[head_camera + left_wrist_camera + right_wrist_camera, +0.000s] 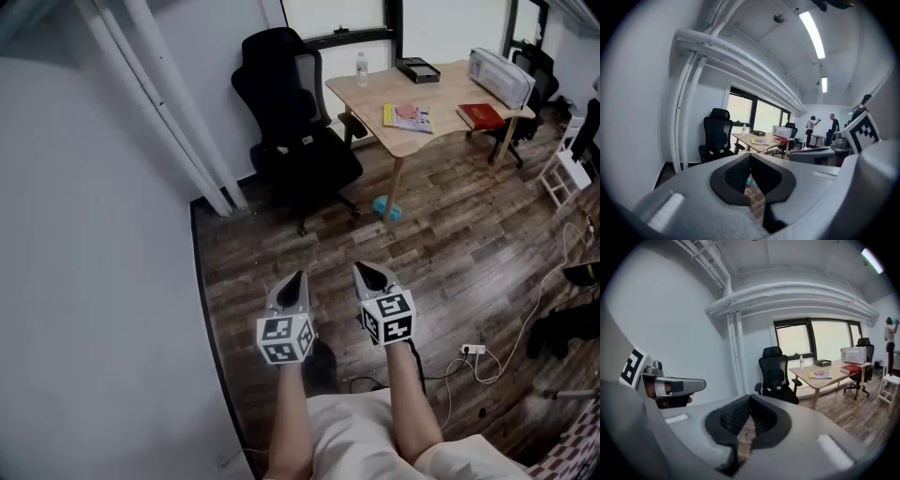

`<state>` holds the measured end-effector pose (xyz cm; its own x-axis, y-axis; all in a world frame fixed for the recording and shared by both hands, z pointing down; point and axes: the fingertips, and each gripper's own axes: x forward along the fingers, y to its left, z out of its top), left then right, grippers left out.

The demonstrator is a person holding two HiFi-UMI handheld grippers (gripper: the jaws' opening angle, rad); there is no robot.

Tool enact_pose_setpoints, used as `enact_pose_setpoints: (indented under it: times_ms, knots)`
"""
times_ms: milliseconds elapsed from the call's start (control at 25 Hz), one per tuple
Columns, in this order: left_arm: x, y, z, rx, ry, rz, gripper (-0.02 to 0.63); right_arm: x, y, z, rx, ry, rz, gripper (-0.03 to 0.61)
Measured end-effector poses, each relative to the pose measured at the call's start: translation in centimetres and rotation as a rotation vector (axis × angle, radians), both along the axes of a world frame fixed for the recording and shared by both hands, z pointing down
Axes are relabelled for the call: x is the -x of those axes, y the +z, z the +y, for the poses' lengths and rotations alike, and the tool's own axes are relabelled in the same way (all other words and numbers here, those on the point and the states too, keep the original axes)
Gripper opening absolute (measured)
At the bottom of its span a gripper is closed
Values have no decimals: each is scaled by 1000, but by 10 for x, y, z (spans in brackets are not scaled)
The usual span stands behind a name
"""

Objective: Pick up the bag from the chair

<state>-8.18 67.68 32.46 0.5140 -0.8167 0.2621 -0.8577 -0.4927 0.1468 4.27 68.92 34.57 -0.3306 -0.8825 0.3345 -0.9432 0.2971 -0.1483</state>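
The bag (305, 155), as far as I can tell the dark heap with a small pale tag on the seat of the black chair (277, 58), sits well ahead across the wooden floor, with the bench (441, 98) just to its right. The left gripper (299, 277) and right gripper (362, 272) hang side by side near the person, well apart from the chair, both with fingers clenched on nothing. Black on black, the bag is hard to pick out, so 1 gripper could pinch the seat or an armrest instead, and a nudge could roll the chair away.
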Motion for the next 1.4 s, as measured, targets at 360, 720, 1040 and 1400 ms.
enact_pose_setpoints:
  times_ms: [360, 720, 1040, 1400]
  knots:
    - [43, -5, -187, 47, 49, 22, 6, 45, 6, -185, 28, 22, 27, 0]
    - [69, 20, -288, 85, 98, 39, 6, 88, 18, -281, 58, 28, 72, 0]
    - [83, 27, -346, 79, 145, 93, 6, 104, 28, -331, 57, 59, 31, 0]
    - [83, 39, -395, 101, 165, 74, 6, 113, 32, -379, 33, 28, 14, 0]
